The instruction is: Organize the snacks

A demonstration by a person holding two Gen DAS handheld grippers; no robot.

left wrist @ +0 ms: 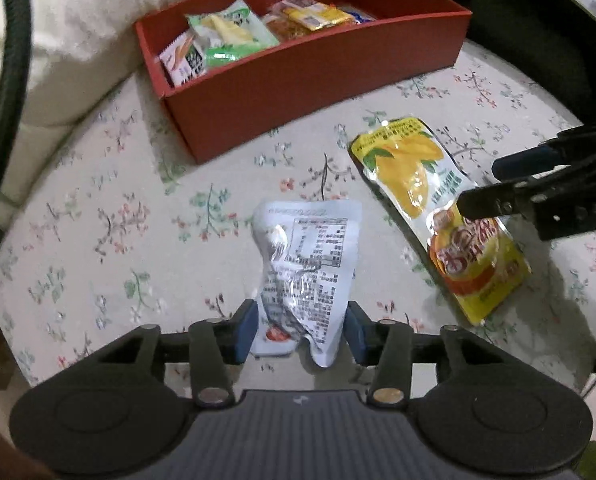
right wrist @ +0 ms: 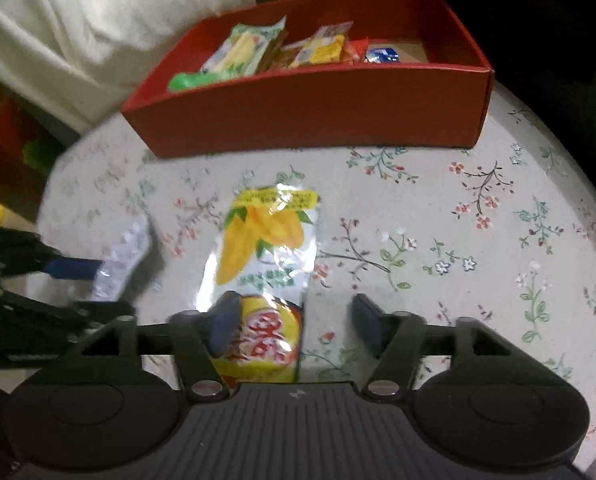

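Only from left wrist: printed back of crumpled white packet [left wrist: 306, 264], its lower end between pads of left tool [left wrist: 302, 332]; pressing or not, cannot tell. Mango packet [right wrist: 265, 248], yellow and glossy, flat on floral bench [right wrist: 458, 240] before red box [right wrist: 310, 108]. Right tool [right wrist: 293, 320] open wide, left pad at packet's red-yellow end, right pad apart.

Left tool [left wrist: 301, 330] straddles a crumpled white packet [left wrist: 308, 264].
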